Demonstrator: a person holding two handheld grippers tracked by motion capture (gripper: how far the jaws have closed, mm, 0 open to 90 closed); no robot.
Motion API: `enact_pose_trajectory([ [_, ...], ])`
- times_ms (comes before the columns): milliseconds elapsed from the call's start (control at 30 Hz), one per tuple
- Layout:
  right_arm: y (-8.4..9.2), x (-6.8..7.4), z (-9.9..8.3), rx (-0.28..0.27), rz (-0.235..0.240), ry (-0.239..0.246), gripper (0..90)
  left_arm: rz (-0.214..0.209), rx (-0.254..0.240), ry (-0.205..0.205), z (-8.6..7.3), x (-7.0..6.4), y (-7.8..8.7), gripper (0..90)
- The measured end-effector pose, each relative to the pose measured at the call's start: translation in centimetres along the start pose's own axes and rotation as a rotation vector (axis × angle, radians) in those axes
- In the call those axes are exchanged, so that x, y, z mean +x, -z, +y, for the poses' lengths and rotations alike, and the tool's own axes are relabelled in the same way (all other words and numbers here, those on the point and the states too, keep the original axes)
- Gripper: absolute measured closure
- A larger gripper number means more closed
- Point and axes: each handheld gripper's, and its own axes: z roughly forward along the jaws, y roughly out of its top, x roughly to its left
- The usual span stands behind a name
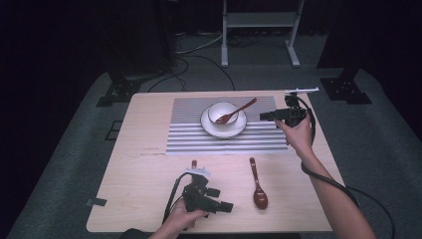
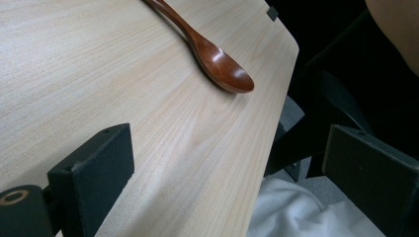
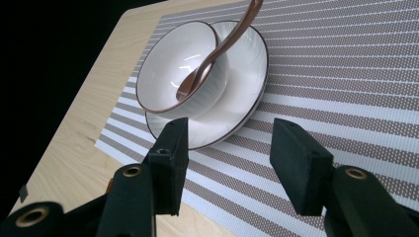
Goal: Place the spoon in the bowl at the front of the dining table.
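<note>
High view has my left gripper [image 1: 226, 206] spread wide, empty, nearest the loose spoon [image 1: 258, 185], which lies just right of it, handle pointing away toward the placemat [image 1: 189, 134]. Right gripper [image 1: 263, 116] looks spread too, beside the bowl [image 1: 222, 113], probably idle.

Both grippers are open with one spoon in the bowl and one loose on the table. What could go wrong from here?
The spoon in the bowl leans on the rim with its handle overhanging; bumping it with the right gripper could flip it out or shift the bowl on its plate. The loose spoon lies near the table edge; the left gripper could push it off.
</note>
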Motion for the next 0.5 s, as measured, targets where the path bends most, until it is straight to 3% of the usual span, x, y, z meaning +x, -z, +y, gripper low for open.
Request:
enact_pose_trajectory([
  [500, -0.1, -0.1, -2.1, 0.038, 0.025, 0.009, 40.6, 0.003, -0.004, 0.002, 0.0, 0.2, 0.3, 4.4],
])
